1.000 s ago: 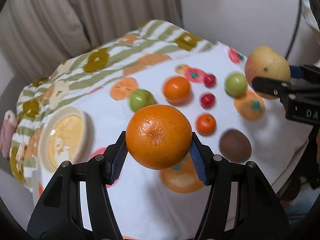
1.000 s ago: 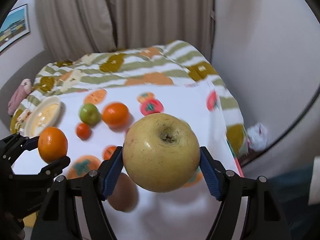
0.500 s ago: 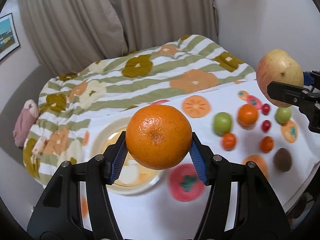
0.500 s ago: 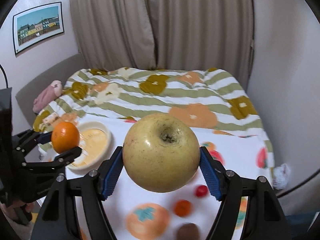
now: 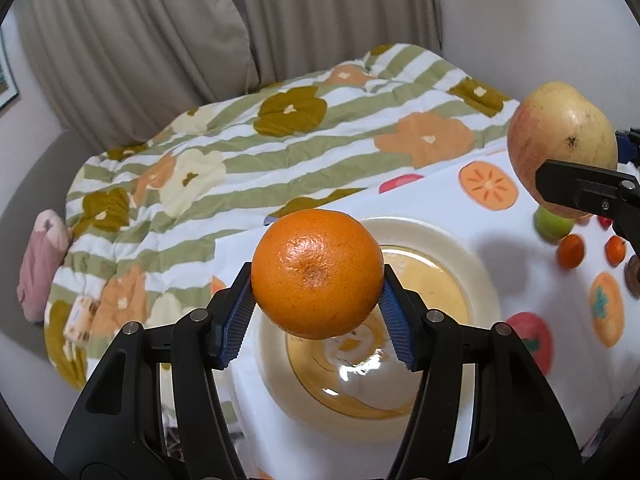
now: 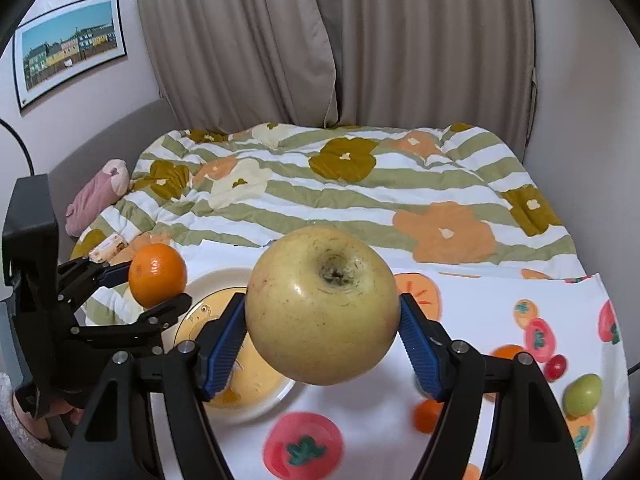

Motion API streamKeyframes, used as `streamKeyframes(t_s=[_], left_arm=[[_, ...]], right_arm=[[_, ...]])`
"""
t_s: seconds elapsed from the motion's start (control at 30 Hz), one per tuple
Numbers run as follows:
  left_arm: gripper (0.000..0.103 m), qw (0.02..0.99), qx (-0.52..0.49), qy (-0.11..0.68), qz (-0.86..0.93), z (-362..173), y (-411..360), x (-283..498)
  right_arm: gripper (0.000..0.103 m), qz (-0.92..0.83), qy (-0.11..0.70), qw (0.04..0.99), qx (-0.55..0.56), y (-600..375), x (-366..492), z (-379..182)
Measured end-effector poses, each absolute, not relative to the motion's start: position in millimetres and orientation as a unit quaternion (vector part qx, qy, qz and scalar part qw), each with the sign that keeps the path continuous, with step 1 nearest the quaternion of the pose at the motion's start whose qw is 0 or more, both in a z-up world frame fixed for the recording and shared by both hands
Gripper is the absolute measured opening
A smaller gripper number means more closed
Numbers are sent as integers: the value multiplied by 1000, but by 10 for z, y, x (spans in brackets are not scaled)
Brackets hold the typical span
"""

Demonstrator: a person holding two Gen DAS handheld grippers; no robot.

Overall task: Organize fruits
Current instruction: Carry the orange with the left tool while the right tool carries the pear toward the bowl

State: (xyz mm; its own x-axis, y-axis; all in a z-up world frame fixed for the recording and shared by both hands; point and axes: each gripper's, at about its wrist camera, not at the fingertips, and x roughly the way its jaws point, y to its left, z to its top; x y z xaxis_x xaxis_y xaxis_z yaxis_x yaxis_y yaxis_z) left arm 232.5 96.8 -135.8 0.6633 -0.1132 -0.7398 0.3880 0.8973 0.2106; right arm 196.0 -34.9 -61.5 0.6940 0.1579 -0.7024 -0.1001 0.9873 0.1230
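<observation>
Gripping an orange [image 5: 317, 279], the left gripper [image 5: 317, 308] has its blue pads [image 5: 236, 322] pressed against either side of the fruit, which hangs in the air above the cream plate [image 5: 472, 276] with a yellow centre; the right wrist view shows the same orange [image 6: 157, 275] raised over the plate's near-left rim [image 6: 208, 280]. Likewise closed, the right gripper [image 6: 322, 332] clamps a large yellow-green apple [image 6: 322, 306] between its blue pads [image 6: 418, 354], stem hollow facing the camera, held off the surface to the right of the plate; from the left wrist view that apple [image 5: 562, 140] shows a reddish flank above the black finger [image 5: 580, 190]. On the white fruit-print cloth [image 6: 480, 304] lie further fruits: a green one [image 6: 583, 395], a small red one [image 6: 556, 366] and a small orange one [image 6: 426, 416], all well apart from the plate. Beyond the cloth spreads a striped floral quilt [image 6: 332, 184], with beige curtains [image 6: 340, 40], a framed picture [image 6: 68, 48] and a pink bundle [image 6: 100, 192] at the quilt's left edge
</observation>
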Motion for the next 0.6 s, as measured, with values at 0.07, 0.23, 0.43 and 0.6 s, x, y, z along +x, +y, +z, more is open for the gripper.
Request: streamKeyframes(t_s=[0.07,0.23,0.43,0.6], left_arm=[[64,891,180,390,-149,-1441,1007,2404],[64,875,192,409,-171,-1668,1039,2607],[64,862,201,426,-189,-1879,995,2754],[64,855,221,425,-201,-1959,877,2783]], right_arm=[[70,66,390,918,37,-250,2050,-694],[70,53,400,914,41,-102,2186,-836],[70,36,419,906,54,-57,2276,-1021],[70,29,428,902,50,-36,2302,-1091]])
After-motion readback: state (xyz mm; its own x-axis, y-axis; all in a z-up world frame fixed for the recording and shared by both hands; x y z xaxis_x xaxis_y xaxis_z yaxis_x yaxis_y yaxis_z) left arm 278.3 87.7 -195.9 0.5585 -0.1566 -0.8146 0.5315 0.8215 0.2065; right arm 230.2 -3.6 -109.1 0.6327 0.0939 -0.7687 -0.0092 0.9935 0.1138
